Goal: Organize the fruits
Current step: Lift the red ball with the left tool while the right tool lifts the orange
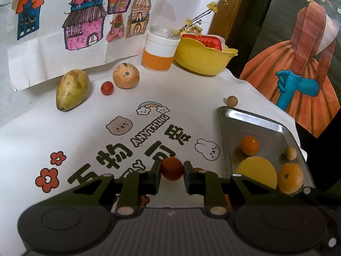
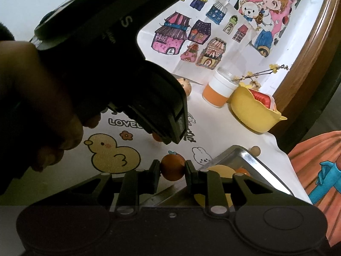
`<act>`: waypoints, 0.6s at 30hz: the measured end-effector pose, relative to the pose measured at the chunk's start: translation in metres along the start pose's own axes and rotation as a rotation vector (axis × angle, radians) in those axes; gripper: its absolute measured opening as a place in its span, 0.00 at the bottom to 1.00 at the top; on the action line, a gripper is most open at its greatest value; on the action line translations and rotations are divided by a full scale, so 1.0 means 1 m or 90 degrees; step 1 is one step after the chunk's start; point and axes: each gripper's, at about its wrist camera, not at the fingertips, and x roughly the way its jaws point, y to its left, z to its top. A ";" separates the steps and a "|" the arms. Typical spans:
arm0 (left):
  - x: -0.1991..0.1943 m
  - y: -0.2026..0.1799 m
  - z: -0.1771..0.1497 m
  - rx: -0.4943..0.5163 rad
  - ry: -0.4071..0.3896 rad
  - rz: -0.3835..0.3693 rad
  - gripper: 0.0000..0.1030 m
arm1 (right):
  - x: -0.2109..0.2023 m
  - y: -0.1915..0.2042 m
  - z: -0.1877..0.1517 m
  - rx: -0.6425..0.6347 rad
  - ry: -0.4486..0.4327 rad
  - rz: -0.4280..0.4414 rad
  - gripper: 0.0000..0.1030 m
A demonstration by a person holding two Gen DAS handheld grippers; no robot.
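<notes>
Left tool (image 1: 172, 171): clamped on a dark red round fruit (image 1: 171, 168), held over the desk (image 1: 85, 128). Metal tray (image 1: 255, 119), already loaded with orange fruits, lies just to its right. Right tool (image 2: 172, 170): gripping a small orange (image 2: 172, 167), tray edge (image 2: 255, 160) likewise just right and nearer to it.

A dark red round fruit (image 1: 171, 168) sits pinched between the left claw's (image 1: 171, 173) pads at six o'clock in the left view. A dull orange fruit (image 2: 172, 167) is clamped likewise in the right claw (image 2: 172, 170). On the table, a yellow-green mango (image 1: 72, 89) lies tilted at ten o'clock, with a small red tomato (image 1: 107, 88) just beside a tan round fruit (image 1: 126, 75) (stem end facing out). The steel tray (image 1: 255, 121) at four o'clock holds a small orange (image 1: 249, 145), a yellow fruit (image 1: 256, 171), another orange (image 1: 290, 178) and a small tan ball (image 1: 290, 152); one more tan ball (image 1: 231, 100) rests just beyond its far corner.
</notes>
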 end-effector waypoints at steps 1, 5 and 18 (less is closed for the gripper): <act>-0.001 -0.001 0.000 0.001 0.000 0.000 0.24 | -0.001 0.000 0.000 0.000 -0.001 -0.001 0.26; -0.005 -0.005 -0.001 0.003 -0.002 0.000 0.24 | -0.005 0.000 -0.001 0.003 -0.004 -0.004 0.26; -0.024 -0.028 -0.007 0.024 -0.012 -0.012 0.23 | -0.029 -0.005 -0.008 0.016 -0.015 -0.029 0.26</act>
